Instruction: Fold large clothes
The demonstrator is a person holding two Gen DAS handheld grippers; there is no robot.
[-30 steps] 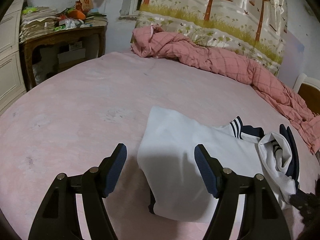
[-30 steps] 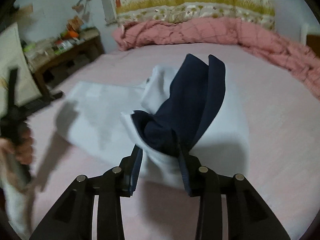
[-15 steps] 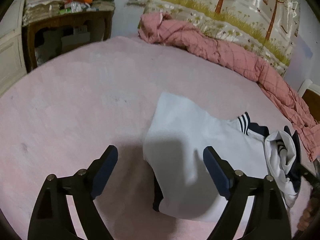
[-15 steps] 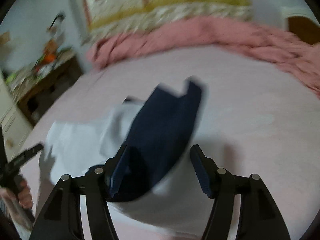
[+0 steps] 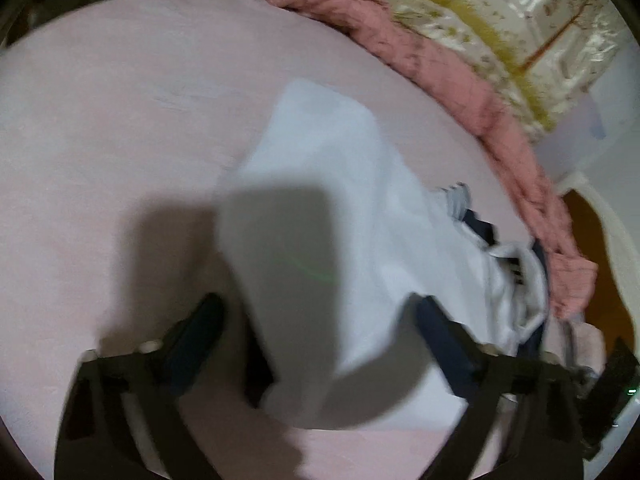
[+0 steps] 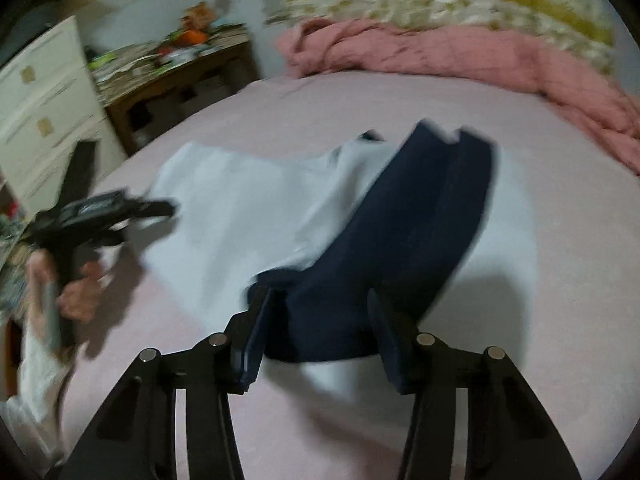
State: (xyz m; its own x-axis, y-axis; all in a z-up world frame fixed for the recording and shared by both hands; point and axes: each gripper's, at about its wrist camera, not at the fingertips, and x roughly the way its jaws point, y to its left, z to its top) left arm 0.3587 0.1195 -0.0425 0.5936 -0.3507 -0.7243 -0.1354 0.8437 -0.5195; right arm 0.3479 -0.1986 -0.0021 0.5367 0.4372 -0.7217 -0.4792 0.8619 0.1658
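Home bedroom: pink-sheeted bed (image 6: 280, 120), rumpled pink quilt (image 6: 460, 56), cluttered wooden side table (image 6: 192, 68), cream drawers (image 6: 48, 108).

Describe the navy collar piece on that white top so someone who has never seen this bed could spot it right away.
Start at the pink bed, below the rumpled pink quilt. On it lies a white top; the navy collar drapes over its near end. It is the only dark cloth, a long folded band notched at its far tip.

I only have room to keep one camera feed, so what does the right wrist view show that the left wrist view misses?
Only the right wrist view shows the wooden side table, the cream drawers and the hand holding the left gripper. Only the left wrist view shows the striped cuff. Both show the white garment, its navy collar, the pink bedsheet and the pink quilt.
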